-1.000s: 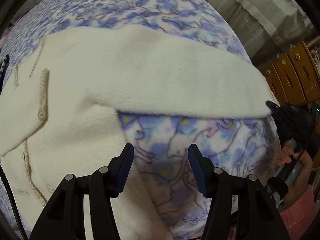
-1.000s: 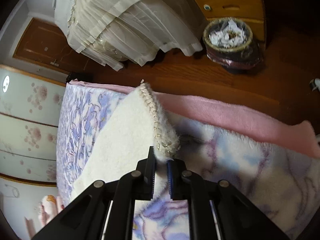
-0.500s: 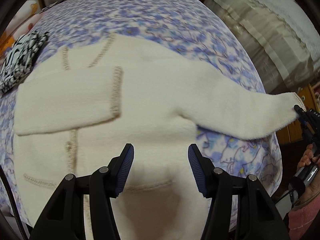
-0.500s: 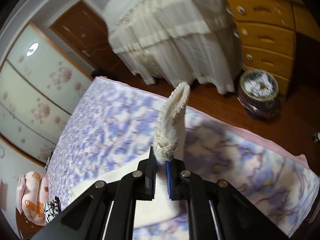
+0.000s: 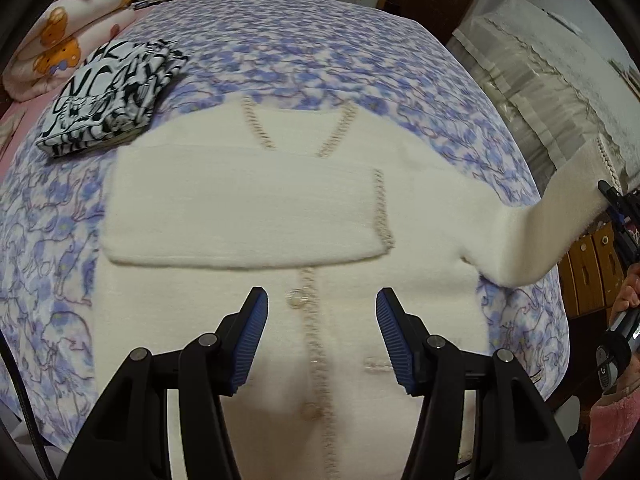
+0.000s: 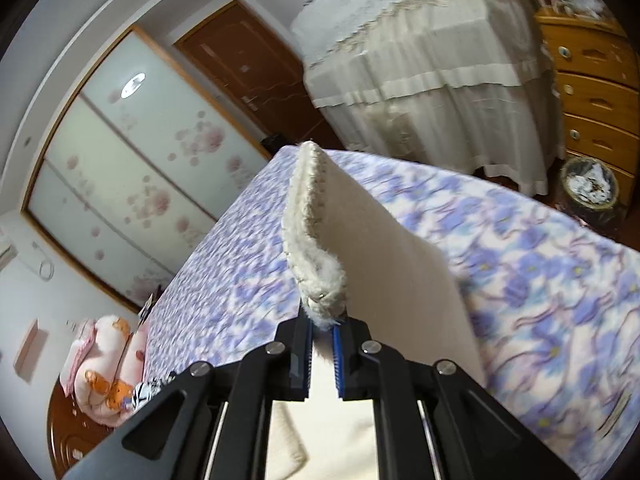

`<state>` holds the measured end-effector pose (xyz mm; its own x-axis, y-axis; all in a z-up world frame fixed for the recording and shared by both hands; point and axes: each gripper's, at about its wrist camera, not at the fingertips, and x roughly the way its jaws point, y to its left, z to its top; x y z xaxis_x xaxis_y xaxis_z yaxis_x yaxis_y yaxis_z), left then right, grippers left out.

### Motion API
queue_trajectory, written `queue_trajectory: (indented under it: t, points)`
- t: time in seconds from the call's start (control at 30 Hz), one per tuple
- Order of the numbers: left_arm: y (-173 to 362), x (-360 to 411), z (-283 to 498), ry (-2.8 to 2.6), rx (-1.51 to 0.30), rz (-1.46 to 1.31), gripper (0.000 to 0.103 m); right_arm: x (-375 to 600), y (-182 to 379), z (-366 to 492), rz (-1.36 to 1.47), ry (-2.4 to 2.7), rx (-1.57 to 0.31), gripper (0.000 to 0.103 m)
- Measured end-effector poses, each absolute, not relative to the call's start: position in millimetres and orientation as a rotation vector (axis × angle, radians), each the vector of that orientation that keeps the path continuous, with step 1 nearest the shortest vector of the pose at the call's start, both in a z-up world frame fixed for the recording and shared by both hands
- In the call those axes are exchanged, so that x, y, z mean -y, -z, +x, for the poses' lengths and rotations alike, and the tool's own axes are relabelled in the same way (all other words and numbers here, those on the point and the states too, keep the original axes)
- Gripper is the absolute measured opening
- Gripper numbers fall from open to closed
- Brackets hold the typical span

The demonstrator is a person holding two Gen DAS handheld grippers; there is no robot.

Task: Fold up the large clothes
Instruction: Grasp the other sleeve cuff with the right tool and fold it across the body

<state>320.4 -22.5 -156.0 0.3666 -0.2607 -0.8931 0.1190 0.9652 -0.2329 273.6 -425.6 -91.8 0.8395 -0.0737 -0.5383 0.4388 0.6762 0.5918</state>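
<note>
Cardigan point(image 5: 280, 208): spread on the bed point(image 5: 280, 40), far sleeve already folded across the chest.
Right gripper point(image 6: 322, 330): fingers clamped on sleeve cuff point(image 6: 316, 264), now lifted off the bed.
Left gripper point(image 5: 320, 340): fingers apart, empty, now over the buttons.
Meaning: second sleeve fold is judged under way.

Nothing really readable here. The folded black-and-white cloth point(image 5: 112, 92) on the bed has big letter-like shapes printed all over it, but they don't make out as any word. A small tag point(image 5: 535, 379) at the cardigan point(image 5: 280, 208) hem is too tiny and blurred to read.
</note>
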Motion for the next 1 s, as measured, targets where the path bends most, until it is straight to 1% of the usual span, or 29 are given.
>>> queue_trajectory:
  t: [0.23,0.4,0.53,0.87,0.9,0.93,0.97,1.0]
  points:
    - [160,-53,329,0.218,-1.169,-0.195,0.055,331,98,313,0.769,0.181,-0.565,0.008]
    - [171,-93,336,0.218,-1.186,-0.250,0.055,265,120,341,0.737,0.096,-0.634,0.008]
    - [176,-122,341,0.206,-1.174,-0.244,0.055,210,150,363,0.705,0.028,-0.700,0.008]
    - [202,-169,356,0.157,-1.210,-0.310,0.055,84,244,399,0.484,-0.074,-0.989,0.009]
    - [204,-171,359,0.157,-1.213,-0.315,0.056,75,253,399,0.456,-0.067,-1.016,0.011]
    - [206,-173,361,0.160,-1.217,-0.324,0.058,69,263,400,0.436,-0.056,-1.051,0.012]
    - [208,-175,363,0.162,-1.219,-0.337,0.063,67,272,401,0.433,-0.045,-1.080,0.012]
    - [209,-176,365,0.162,-1.218,-0.345,0.065,67,279,401,0.437,-0.041,-1.096,0.012]
